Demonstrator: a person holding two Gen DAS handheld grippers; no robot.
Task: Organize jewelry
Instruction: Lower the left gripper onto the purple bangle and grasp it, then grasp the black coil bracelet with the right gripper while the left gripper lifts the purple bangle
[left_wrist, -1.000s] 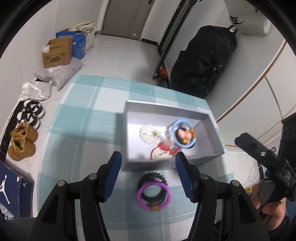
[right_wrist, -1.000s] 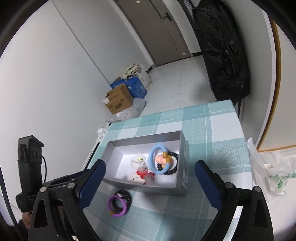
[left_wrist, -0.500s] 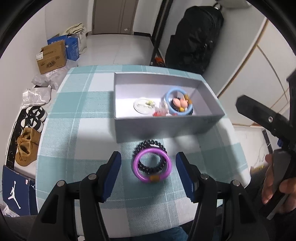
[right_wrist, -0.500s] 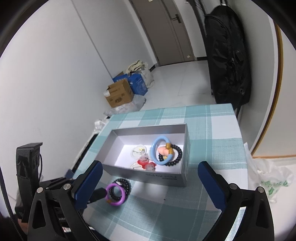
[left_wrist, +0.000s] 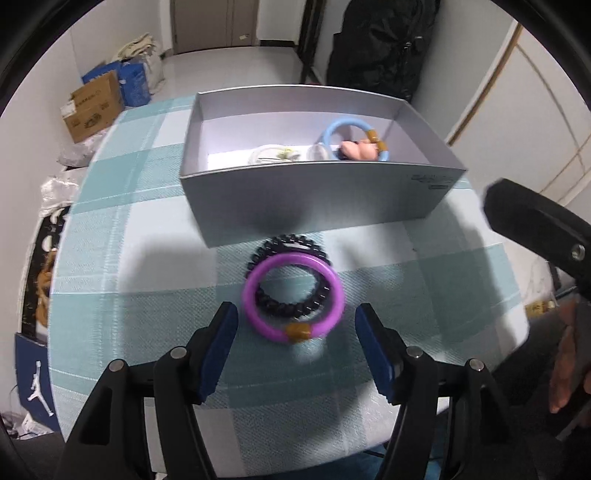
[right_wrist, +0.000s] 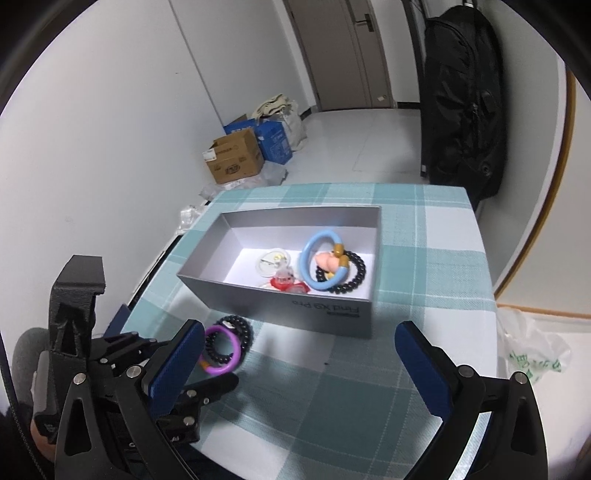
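Grey box (right_wrist: 295, 306) mid-table already holds a blue bangle (right_wrist: 321, 258), black beads and small pieces. Still out: purple bangle (left_wrist: 293, 297) atop a black bead bracelet (left_wrist: 288, 245), just beside the box's near wall. Left gripper (left_wrist: 295, 350) is opening, jaws flanking the bangle, untouched. Right gripper (right_wrist: 299, 365) spread, empty. That wall needs clearing.

Left gripper (left_wrist: 295, 325) angled steeply down, jaws opening, nothing pressed between its blue pads, right gripper (right_wrist: 299, 354) tilted down, jaws wide apart, empty
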